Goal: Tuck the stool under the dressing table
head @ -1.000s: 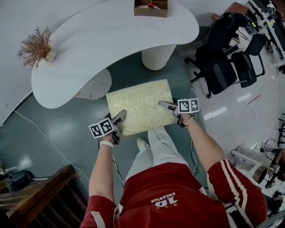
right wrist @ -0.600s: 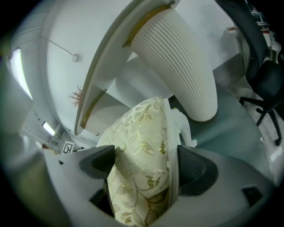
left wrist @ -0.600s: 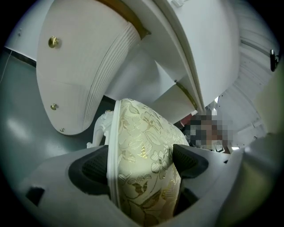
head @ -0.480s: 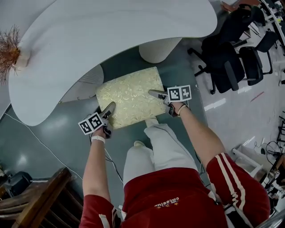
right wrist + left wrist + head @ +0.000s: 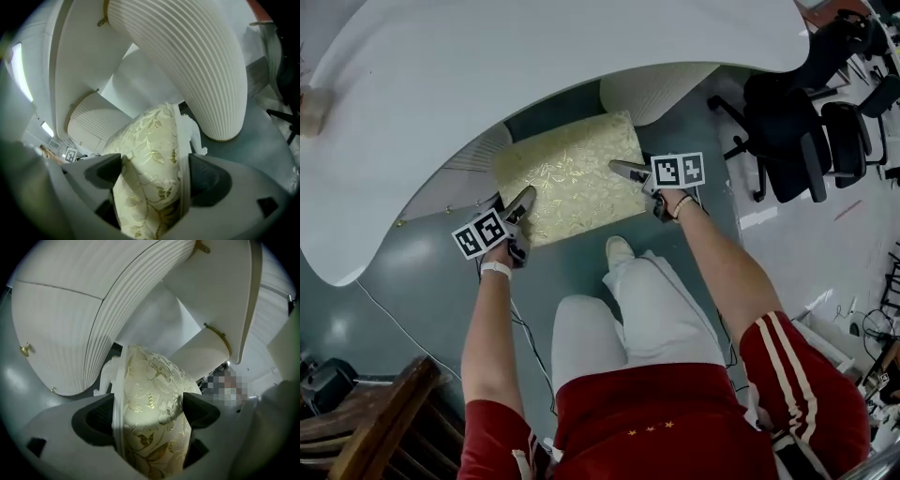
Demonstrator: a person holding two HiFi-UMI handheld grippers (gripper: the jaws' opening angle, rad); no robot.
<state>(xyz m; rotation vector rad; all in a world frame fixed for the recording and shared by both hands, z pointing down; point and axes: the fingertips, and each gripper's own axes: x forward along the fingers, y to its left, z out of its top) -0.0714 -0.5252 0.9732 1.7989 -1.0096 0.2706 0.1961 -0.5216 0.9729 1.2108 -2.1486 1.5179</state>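
The stool (image 5: 567, 173) has a cream cushion with a gold leaf pattern and stands between the white dressing table's (image 5: 487, 75) two supports, its far edge at the tabletop's rim. My left gripper (image 5: 523, 202) is shut on the cushion's near left corner, and my right gripper (image 5: 623, 172) is shut on its right edge. In the left gripper view the cushion (image 5: 150, 380) fills the gap in the left gripper (image 5: 150, 412), both pads pressing on it. The right gripper view shows the cushion (image 5: 150, 136) clamped the same way in the right gripper (image 5: 154, 176).
A ribbed white pedestal (image 5: 661, 89) stands right of the stool and a ribbed drawer cabinet (image 5: 473, 164) left of it. Black office chairs (image 5: 806, 131) stand at the right. A wooden chair (image 5: 366, 422) is at bottom left. A cable (image 5: 384, 319) crosses the teal floor. My shoe (image 5: 621, 251) is just behind the stool.
Both grippers have come down and forward with the stool, which now sits closer in between the table's supports. The grips have stayed the same.
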